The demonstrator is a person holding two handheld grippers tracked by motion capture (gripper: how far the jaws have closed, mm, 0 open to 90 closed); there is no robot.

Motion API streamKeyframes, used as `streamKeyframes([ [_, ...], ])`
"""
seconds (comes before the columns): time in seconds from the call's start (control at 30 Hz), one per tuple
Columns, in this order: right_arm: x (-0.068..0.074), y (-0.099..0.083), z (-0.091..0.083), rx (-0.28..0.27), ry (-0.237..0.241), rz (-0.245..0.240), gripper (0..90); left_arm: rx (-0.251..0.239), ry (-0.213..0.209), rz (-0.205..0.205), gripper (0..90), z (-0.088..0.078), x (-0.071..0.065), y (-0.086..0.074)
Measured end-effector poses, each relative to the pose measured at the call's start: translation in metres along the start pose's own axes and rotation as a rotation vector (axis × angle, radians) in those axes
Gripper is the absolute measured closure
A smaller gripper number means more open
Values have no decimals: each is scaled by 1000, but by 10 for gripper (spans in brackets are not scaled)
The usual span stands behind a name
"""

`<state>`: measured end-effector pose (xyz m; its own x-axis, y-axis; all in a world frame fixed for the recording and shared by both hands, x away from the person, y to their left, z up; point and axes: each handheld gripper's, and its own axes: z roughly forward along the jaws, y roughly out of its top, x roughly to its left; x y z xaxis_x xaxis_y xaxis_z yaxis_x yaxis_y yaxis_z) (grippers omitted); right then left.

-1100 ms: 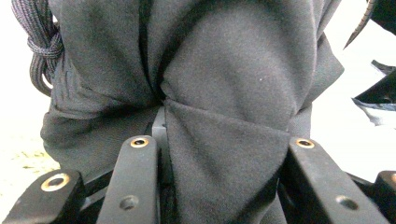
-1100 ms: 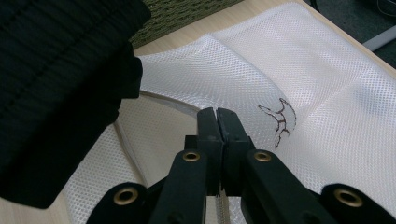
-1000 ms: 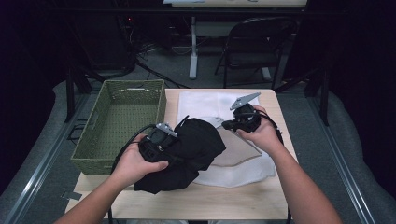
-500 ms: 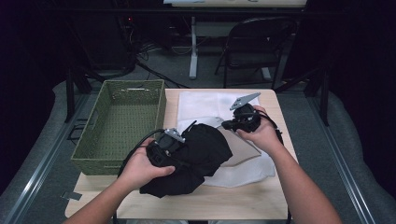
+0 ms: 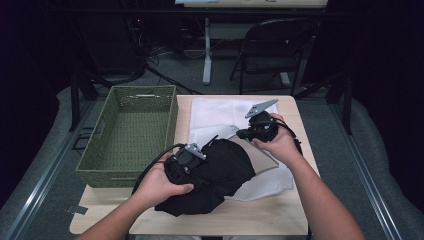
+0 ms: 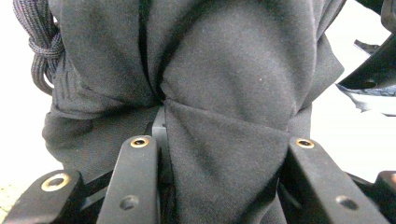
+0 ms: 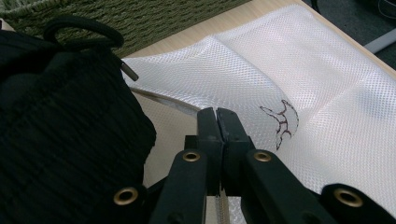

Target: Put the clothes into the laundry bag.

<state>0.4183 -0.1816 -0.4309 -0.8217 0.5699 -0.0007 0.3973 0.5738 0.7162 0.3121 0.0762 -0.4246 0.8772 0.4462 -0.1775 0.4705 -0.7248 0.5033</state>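
Fingers of the left gripper are clamped on the black cloth; right gripper fingers are pinched on the white mesh bag's edge. Next, the cloth probably must be pushed inside.

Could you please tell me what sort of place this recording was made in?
Probably a lab or studio workspace: a small wooden table ringed by dark curtains, cables trailing across the floor behind it, and a folding chair.

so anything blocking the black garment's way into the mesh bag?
Nothing visible in the gap. The left gripper is shut on the black garment, bunched right at the white mesh bag. The right gripper pinches the bag's edge; whether the mouth is open wide enough isn't clear.
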Motion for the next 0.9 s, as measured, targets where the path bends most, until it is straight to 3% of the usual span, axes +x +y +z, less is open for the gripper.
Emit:
streamKeyframes([
  [0.9,1,1,1,-9,3,-4,892,18,-51,38,618,27,-13,13],
])
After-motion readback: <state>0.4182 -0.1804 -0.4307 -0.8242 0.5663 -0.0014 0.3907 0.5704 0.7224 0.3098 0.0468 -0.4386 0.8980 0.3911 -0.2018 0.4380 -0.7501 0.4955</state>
